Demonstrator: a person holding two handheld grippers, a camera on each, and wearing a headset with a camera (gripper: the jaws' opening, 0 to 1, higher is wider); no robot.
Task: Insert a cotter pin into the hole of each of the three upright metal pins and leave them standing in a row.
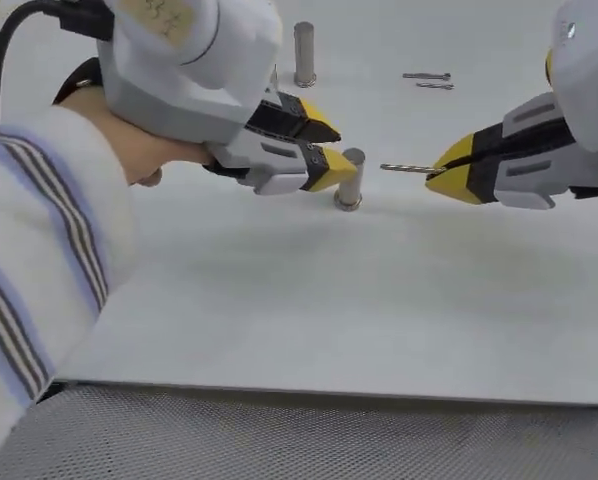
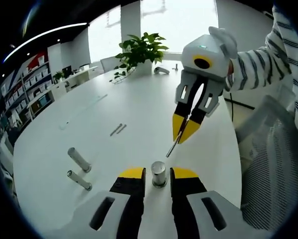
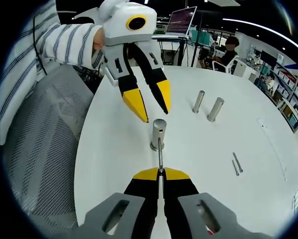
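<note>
Nearest, striped sleeve [image 1: 39, 250] behind left tool [image 1: 339, 150]: jaws parted, flanking near upright pin [image 1: 351, 180], not clamped on it. Rightward, right tool [image 1: 434, 173] closed on cotter pin [image 1: 407, 168], long axis level, tip aimed at that pin's upper shaft, just short of it. Farther along white desk [image 1: 279, 300], two more upright pins [image 3: 215, 109] and spare cotter pins [image 1: 426, 80]. Beyond, office room, plant [image 2: 141, 50].
</note>
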